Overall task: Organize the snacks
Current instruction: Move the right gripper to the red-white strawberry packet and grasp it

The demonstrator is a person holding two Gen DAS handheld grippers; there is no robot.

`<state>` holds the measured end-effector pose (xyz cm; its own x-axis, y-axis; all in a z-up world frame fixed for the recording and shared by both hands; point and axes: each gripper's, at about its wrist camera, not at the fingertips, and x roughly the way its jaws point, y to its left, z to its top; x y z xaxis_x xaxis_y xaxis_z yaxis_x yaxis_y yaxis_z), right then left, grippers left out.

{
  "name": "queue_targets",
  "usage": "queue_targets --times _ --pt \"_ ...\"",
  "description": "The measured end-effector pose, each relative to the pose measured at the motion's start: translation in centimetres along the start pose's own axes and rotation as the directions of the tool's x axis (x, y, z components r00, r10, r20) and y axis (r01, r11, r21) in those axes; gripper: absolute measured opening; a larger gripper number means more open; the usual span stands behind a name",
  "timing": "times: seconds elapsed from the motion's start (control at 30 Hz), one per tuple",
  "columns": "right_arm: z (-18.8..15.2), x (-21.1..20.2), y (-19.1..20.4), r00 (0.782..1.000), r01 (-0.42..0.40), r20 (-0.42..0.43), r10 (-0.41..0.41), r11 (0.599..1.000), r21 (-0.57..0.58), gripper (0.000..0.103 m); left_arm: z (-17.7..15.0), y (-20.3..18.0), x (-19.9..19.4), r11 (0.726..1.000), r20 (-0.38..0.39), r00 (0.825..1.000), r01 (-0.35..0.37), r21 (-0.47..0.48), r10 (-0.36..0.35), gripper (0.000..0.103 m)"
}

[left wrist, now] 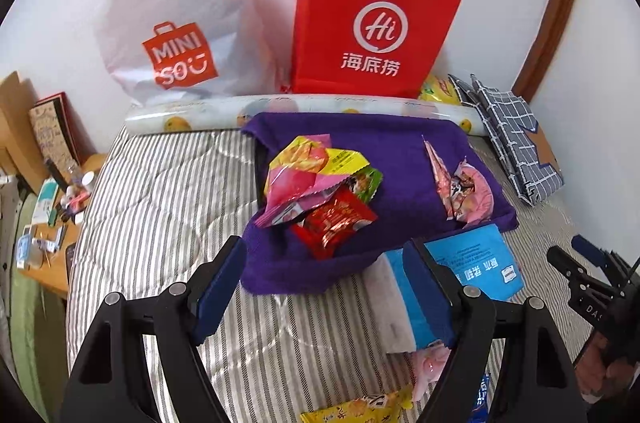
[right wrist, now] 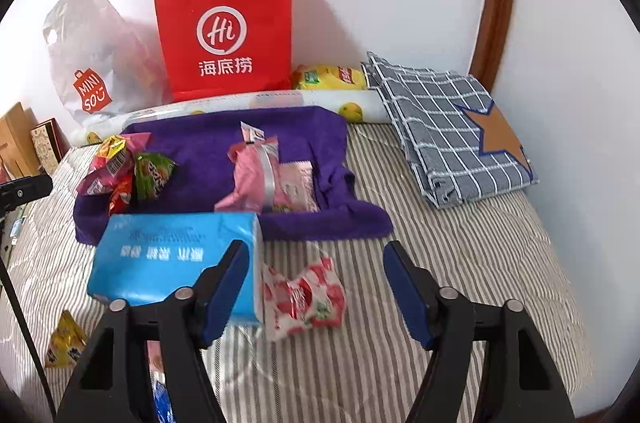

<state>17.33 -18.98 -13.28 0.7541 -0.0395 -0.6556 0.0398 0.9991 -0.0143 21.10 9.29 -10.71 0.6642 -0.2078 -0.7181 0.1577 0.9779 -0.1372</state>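
Observation:
A purple towel (left wrist: 400, 151) (right wrist: 304, 135) lies on the striped bed. On its left is a pile of snack packets (left wrist: 320, 187) (right wrist: 120, 171); on its right lie pink packets (left wrist: 464, 191) (right wrist: 264, 179). A red-and-white strawberry packet (right wrist: 308, 299) lies on the bed between the fingers of my open, empty right gripper (right wrist: 316, 287). My left gripper (left wrist: 324, 283) is open and empty over the towel's front edge. A blue tissue pack (left wrist: 472, 271) (right wrist: 172, 263) lies by the towel. A yellow packet (left wrist: 360, 411) (right wrist: 66, 343) lies at the near edge.
A red Haidilao paper bag (left wrist: 372, 19) (right wrist: 228, 27) and a white Miniso bag (left wrist: 176, 23) (right wrist: 88, 63) stand against the wall behind a rolled sheet (left wrist: 304, 107). A folded checked cloth (right wrist: 452, 127) lies right. A cluttered bedside table (left wrist: 48, 223) is left.

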Motion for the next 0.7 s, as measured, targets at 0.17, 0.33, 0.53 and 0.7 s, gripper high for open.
queue_targets --times 0.17,0.33,0.53,0.7 --pt "-1.3 1.2 -0.4 0.999 -0.013 -0.042 0.012 1.000 -0.022 0.050 -0.5 -0.3 0.5 1.000 -0.008 1.000 -0.012 -0.005 0.012 0.080" --pt "-1.9 3.1 -1.5 0.996 -0.034 -0.087 0.034 0.999 0.005 0.050 -0.7 -0.7 1.5 1.000 -0.024 1.000 -0.012 -0.022 0.012 0.080" --pt "-2.4 5.0 -1.8 0.987 -0.105 -0.123 0.106 0.994 0.019 0.050 -0.7 -1.2 2.5 0.999 -0.032 0.999 0.001 -0.036 -0.002 0.080" --pt "-3.0 6.6 -1.8 0.981 -0.118 -0.151 0.117 0.993 0.002 0.050 -0.9 -1.5 3.0 1.000 -0.043 0.999 -0.012 -0.028 0.011 0.080"
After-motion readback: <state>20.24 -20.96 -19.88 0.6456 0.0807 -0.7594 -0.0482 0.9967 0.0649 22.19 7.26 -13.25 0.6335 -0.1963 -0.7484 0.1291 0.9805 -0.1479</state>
